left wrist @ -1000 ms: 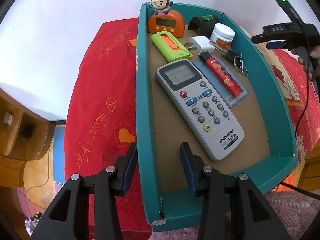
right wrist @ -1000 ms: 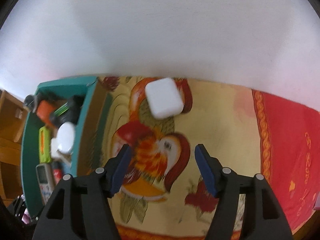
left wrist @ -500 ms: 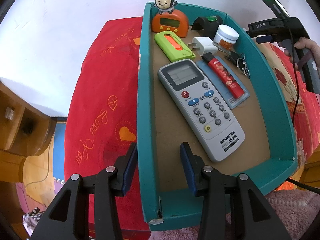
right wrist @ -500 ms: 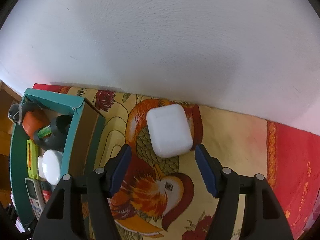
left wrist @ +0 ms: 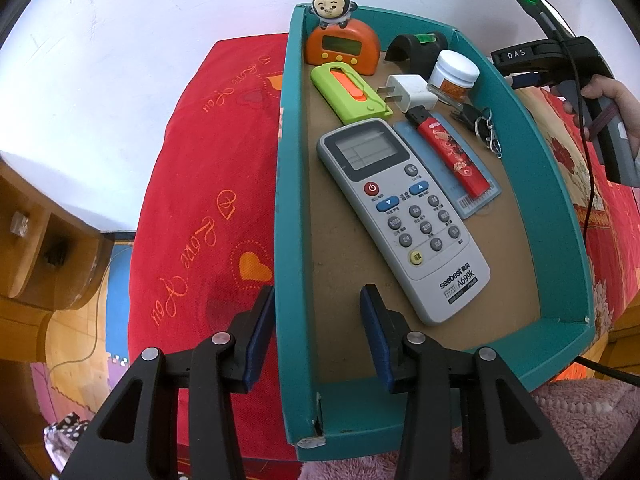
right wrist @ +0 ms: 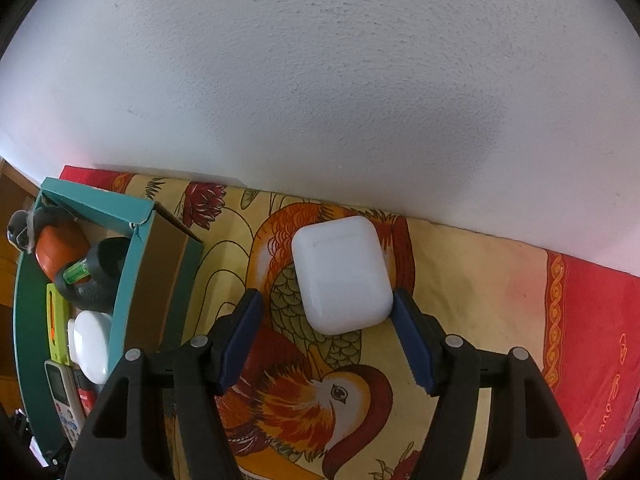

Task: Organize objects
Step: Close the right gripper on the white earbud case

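Since the earlier frame the white case point(right wrist: 342, 274) has slid from the upper middle of the right wrist view down to the right gripper point(right wrist: 326, 342), whose fingers stand apart: the case lies just ahead of the tips, its lower right corner at the right pad, clear of the left one. One teal box point(left wrist: 536, 184) fills the centre of the left view, its left wall between the left gripper point(left wrist: 316, 334) fingers, the outer pad against it, the inner pad off it. Inside lie one remote point(left wrist: 400, 216), one orange clock point(left wrist: 342, 50), one green cutter point(left wrist: 348, 94), one white plug point(left wrist: 410, 92), one jar point(left wrist: 456, 76), one red lighter point(left wrist: 452, 152). Bare bedspread point(right wrist: 472, 292) lies right of the case; wall point(right wrist: 320, 80) close behind
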